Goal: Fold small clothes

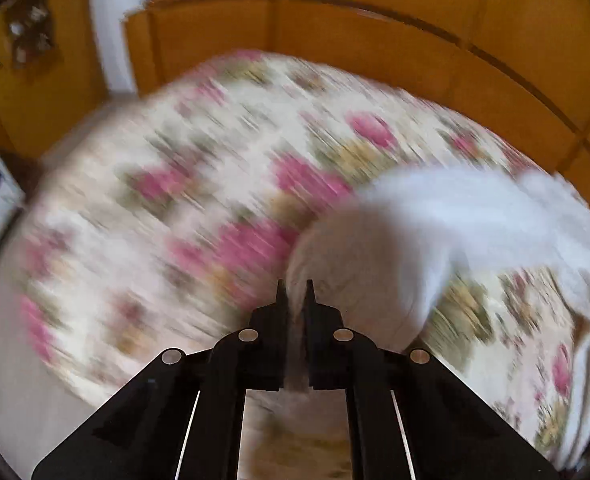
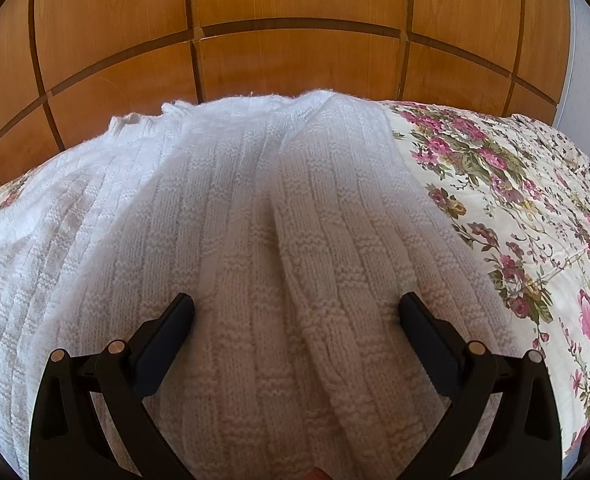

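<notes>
The white ribbed knitted garment [image 2: 255, 220] lies spread over the bed, on the cream bedspread printed with pink roses and green leaves [image 2: 495, 208]. In the right wrist view it fills most of the picture, with a long fold or sleeve running down its middle from the far edge toward the camera. Its far edge reaches the side of the bed nearest the orange-brown wooden panelled wall [image 2: 295, 8].

The right gripper [image 2: 297, 308] points steeply down over the garment, with its black jaws spread wide, one on each side of the central fold. The finger tips sit at the knit's surface, but nothing is pinched between them.

The left wrist view is heavily smeared by motion. There the garment [image 1: 455, 216] shows as a white mass at the right of the flowered bedspread [image 1: 215, 184], with a lobe of it drawn toward the camera. The left gripper [image 1: 295, 292] also points steeply down, and its jaws stand almost together, leaving only a narrow slit. Pale cloth appears to sit in that slit, probably an edge of the garment, though the blur keeps this from being certain. The same wooden wall [image 1: 375, 20] rises behind the bed.
</notes>
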The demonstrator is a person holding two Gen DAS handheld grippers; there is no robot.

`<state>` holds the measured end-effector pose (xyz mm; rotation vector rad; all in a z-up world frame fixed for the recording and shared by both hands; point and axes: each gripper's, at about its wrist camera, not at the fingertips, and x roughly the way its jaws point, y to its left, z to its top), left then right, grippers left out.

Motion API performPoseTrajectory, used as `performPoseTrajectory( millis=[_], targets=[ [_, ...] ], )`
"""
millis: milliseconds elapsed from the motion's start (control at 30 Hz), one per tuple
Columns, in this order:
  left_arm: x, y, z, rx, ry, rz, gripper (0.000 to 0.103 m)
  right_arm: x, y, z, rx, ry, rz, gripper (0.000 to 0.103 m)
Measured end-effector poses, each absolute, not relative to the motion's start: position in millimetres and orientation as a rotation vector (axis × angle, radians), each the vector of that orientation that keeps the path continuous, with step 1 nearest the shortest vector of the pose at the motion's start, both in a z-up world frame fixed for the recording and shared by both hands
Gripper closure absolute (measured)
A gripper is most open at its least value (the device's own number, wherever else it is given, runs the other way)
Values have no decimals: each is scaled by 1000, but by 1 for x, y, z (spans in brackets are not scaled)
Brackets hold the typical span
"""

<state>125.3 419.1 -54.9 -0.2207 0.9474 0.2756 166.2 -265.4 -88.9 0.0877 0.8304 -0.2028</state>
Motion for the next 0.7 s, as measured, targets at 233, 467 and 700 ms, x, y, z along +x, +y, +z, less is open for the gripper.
performPoseTrajectory(
  millis=[233,467,700],
  targets=[
    [148,465,-57,-215,1047,380,97,167,-265,-88,77,831,-211,2],
    [147,404,-56,-129,905,593,52,167,-267,-88,87,828,-206,2],
    [147,238,-33,-120,678,221,32,170,-269,-89,107,858,-195,2]
  ],
)
